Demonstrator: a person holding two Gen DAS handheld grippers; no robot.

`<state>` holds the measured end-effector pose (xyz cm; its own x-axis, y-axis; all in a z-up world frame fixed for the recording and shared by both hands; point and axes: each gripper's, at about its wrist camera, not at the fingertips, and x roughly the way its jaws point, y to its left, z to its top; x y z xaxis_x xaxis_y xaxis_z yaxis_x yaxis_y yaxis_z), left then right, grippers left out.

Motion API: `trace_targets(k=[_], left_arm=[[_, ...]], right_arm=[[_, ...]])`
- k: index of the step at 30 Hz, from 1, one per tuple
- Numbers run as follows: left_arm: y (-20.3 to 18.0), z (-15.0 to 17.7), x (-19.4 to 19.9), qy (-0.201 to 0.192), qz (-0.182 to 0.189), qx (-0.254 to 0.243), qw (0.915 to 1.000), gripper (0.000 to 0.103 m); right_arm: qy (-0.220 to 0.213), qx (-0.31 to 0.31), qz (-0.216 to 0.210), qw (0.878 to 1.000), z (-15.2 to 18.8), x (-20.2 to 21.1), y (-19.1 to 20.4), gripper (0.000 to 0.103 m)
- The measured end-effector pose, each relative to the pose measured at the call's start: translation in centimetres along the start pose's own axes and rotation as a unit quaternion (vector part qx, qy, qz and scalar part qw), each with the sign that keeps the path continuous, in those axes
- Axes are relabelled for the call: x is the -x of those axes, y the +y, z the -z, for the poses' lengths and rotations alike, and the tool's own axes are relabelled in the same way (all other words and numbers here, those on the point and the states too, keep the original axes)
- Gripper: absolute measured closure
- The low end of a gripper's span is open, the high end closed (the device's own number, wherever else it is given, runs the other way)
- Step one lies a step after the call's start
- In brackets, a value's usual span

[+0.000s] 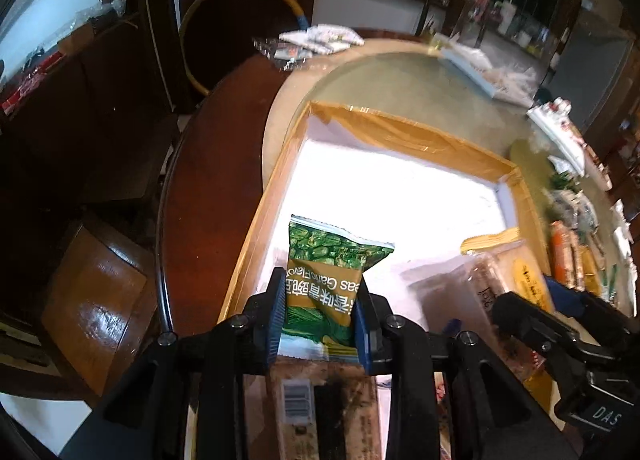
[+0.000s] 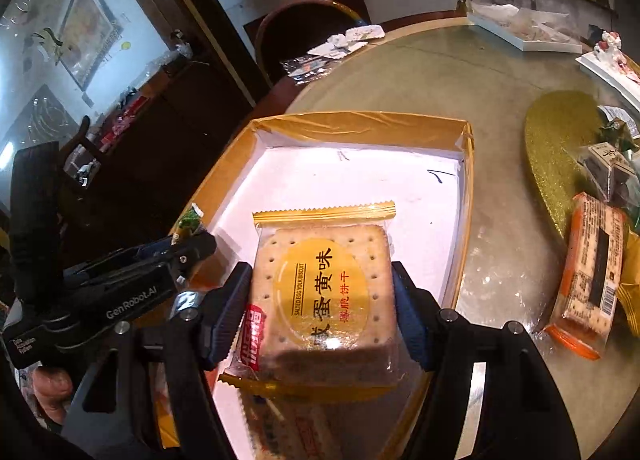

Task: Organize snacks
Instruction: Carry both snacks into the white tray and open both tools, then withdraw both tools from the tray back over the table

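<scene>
Only right-wrist view shows orange packet (image 2: 588, 280) beside tray (image 2: 360, 122).

Glossy green foil pea packet (image 1: 334, 260), clear shiny plastic biscuit wrapper (image 2: 324, 292), gold-taped paper-lined box (image 2: 360, 126), polished wood table (image 1: 216, 180)

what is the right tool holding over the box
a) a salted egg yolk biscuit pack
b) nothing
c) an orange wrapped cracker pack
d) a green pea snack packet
a: the right tool has its pads pressed on both sides of the salted egg yolk biscuit pack above the white-lined box, while the green pea packet sits in the left tool.
</scene>
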<state>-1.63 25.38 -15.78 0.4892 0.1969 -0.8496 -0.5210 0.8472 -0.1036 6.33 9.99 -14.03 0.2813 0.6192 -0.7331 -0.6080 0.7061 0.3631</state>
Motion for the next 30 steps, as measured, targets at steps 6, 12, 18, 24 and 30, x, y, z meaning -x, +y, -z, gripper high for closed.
trace_targets(k=[6,12,18,24,30], left_arm=[[0.2,0.2,0.1,0.018,0.015,0.009,0.9997,0.041],[-2.2,2.2,5.7,-0.057,0.03,-0.006,0.9979,0.021],[-8.1,6.8,9.5,-0.089,0.079,-0.039,0.9921,0.021],[-15.6,9.7,9.6,-0.07,0.101,-0.104,0.987,0.021],[-20.2,10.4,8.8,-0.055,0.102,-0.126,0.9852,0.021]], right_arm=[[0.005,-0.023,-0.021,1.0,0.1,-0.4,-1.0,0.028],[-0.089,-0.002,-0.042,0.995,2.2,7.2,-1.1,0.017],[-0.099,-0.025,-0.083,0.991,8.6,12.8,-5.6,0.016],[-0.112,-0.065,-0.041,0.991,12.4,16.8,-12.3,0.016],[-0.14,-0.111,-0.017,0.984,12.9,20.6,-18.3,0.02]])
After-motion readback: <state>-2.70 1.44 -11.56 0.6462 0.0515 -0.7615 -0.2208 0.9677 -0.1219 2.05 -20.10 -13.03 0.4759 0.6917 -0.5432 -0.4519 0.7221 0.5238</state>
